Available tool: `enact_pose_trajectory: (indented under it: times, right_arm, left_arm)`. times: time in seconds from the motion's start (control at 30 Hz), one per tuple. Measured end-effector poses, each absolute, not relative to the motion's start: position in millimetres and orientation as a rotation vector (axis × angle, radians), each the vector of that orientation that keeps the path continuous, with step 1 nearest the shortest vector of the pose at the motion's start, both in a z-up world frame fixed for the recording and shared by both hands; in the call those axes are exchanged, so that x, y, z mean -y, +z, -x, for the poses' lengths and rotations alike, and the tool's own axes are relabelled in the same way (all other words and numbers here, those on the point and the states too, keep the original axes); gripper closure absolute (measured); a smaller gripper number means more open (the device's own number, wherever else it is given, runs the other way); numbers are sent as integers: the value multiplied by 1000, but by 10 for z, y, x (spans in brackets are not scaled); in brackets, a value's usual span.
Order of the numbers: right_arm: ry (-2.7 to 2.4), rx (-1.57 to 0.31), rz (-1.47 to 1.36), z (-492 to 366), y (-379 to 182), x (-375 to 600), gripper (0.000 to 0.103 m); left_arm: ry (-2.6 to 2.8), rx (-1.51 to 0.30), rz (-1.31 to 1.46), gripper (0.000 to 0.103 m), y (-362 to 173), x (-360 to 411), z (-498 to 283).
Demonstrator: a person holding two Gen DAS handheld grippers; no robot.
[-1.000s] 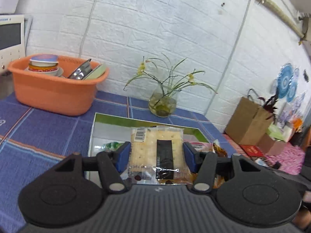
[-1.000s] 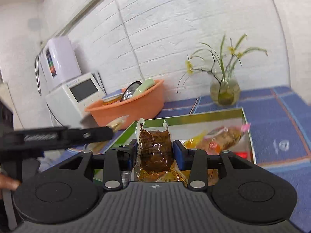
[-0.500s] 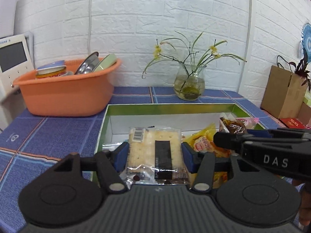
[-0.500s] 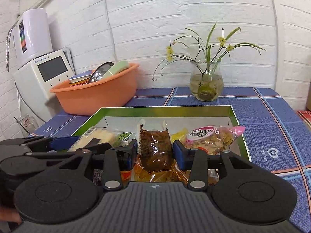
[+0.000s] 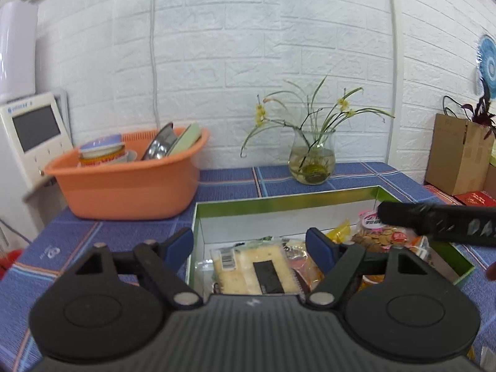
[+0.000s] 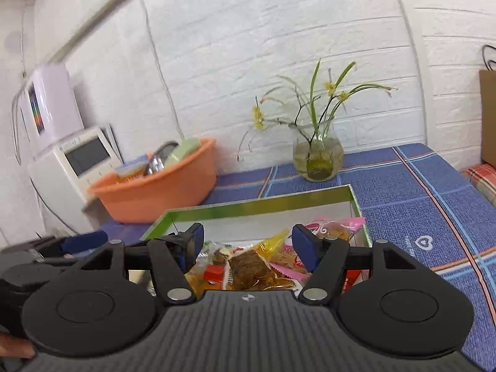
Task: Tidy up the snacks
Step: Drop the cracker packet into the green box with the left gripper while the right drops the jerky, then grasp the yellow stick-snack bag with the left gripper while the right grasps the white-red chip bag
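Observation:
A green-rimmed box (image 5: pixel 279 200) holds several snack packs. In the left wrist view my left gripper (image 5: pixel 249 243) is open above the box's near left part, and a clear cracker pack (image 5: pixel 251 268) lies in the box below it. In the right wrist view my right gripper (image 6: pixel 248 241) is open over the box (image 6: pixel 257 204), and a brown snack pack (image 6: pixel 251 271) lies on the pile below it. A pink-labelled cookie bag (image 6: pixel 328 232) lies at the box's right. The right gripper's finger (image 5: pixel 434 221) crosses the left wrist view at right.
An orange basin (image 5: pixel 124 183) with dishes stands behind the box on the left. A glass vase with flowers (image 5: pixel 311 161) stands at the back. A white appliance (image 6: pixel 77 161) is at far left. A blue checked cloth (image 6: pixel 434 204) covers the table. A cardboard box (image 5: pixel 458 155) sits right.
Both grippers have opened and let go of their packs. The cracker pack and the brown snack pack now lie in the box. Both grippers have risen a little.

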State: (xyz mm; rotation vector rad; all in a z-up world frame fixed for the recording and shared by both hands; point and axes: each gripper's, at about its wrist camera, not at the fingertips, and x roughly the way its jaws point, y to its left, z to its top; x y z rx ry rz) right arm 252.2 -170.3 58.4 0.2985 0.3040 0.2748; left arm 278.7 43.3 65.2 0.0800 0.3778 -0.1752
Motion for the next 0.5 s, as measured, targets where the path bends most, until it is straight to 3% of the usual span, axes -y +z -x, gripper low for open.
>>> enact_pose_trajectory:
  times: [0.1, 0.27, 0.5]
  right_arm:
    - [291, -298, -389, -2260, 623, 1924, 0]
    - [470, -440, -577, -1992, 542, 2193, 0]
    - [577, -745, -825, -2265, 149, 1989, 0]
  left_arm:
    - [-196, -345, -137, 10, 703, -394, -2563]
    - [-304, -326, -266, 1, 685, -254, -2091]
    - [-426, -451, -298, 1, 232, -151, -1709]
